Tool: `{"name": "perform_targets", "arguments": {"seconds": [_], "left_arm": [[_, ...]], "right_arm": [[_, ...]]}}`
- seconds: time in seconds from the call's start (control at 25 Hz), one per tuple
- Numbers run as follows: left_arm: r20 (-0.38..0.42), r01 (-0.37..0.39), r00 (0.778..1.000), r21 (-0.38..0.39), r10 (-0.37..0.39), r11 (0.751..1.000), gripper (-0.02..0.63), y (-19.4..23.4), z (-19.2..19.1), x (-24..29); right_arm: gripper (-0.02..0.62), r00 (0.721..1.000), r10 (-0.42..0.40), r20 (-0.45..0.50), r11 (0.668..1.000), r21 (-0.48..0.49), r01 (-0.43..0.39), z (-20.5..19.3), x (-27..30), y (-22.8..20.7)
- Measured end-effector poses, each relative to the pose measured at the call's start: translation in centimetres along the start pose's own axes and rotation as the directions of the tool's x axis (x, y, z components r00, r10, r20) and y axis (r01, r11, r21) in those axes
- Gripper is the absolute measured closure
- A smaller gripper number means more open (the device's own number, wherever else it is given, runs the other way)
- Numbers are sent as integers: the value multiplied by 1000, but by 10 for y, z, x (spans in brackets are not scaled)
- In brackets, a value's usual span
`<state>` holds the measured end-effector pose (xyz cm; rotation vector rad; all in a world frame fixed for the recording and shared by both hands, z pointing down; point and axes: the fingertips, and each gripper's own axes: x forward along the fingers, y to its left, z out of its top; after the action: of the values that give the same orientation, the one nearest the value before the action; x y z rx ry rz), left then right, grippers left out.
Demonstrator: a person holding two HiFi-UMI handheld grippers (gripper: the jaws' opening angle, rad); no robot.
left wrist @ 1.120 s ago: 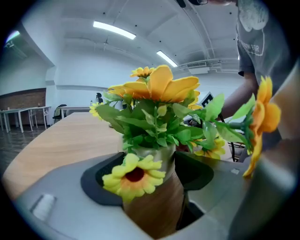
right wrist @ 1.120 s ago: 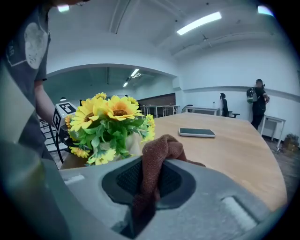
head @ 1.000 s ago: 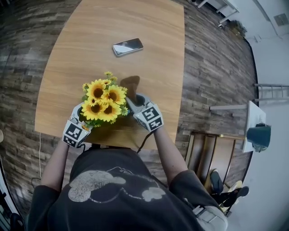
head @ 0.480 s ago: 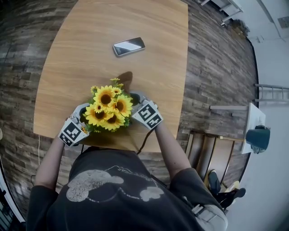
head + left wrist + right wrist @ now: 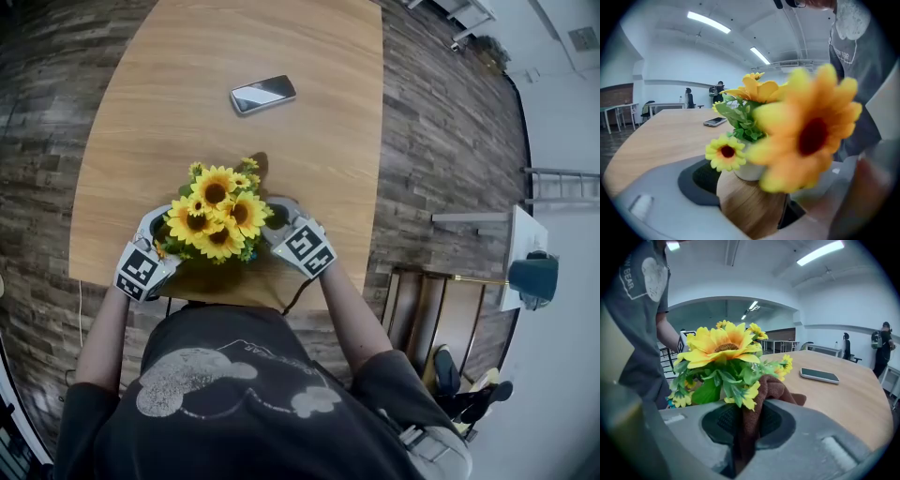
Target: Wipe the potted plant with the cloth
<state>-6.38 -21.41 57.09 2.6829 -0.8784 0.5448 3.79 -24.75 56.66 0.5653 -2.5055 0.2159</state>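
Observation:
The potted plant (image 5: 216, 211), yellow sunflowers in a small white pot (image 5: 749, 171), stands near the front edge of the wooden table (image 5: 309, 141). My left gripper (image 5: 155, 246) is at its left. Its jaws (image 5: 750, 201) have just been opening and stand wide, with the pot between and ahead of them and bare table between the left pad (image 5: 701, 180) and the pot. My right gripper (image 5: 281, 225) is at the plant's right, shut (image 5: 747, 427) on a brown cloth (image 5: 766, 394). The cloth's bunched end lies against the leaves (image 5: 726, 380).
A phone (image 5: 262, 94) lies flat farther back on the table. The table's front edge runs just behind both grippers, close to the person's body. A wooden bench (image 5: 441, 319) stands on the floor to the right. People stand far off in the room (image 5: 882, 341).
My left gripper has drawn slightly left, away from the pot. The right gripper with the cloth has shifted a little along the plant's right side.

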Motion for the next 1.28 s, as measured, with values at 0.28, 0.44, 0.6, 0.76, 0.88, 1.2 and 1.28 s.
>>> {"name": "perform_targets", "arguments": {"seconds": [0.28,0.44,0.6,0.76,0.88,1.2,1.28], "left_arm": [[26,-165,986,-15,165,986,245,21,6,-18],[68,-228,971,-47,231,972,208,23,4,-25],[53,-230,971,-75,234,970,186,7,-1,-30],[47,-225,972,-72,229,972,184,-7,-20,-30],[44,-226,972,-80,230,971,184,-13,-22,-28],[49,-295,952,-135,303,946,132,-24,-8,-13],[34,-309,949,-102,314,946,101,-25,-10,-6]], "right_arm": [[549,1000,11,6,1000,19,-11,-7,-11,36],[549,1000,20,14,999,24,-20,-8,-9,56],[549,999,39,20,999,13,-39,-5,-5,73],[549,998,65,16,998,-9,-65,-3,-1,90],[549,998,56,17,998,-14,-56,-2,1,94],[549,966,-240,96,955,201,217,-18,-51,49],[549,952,-297,81,931,245,269,-29,-65,37]]}}
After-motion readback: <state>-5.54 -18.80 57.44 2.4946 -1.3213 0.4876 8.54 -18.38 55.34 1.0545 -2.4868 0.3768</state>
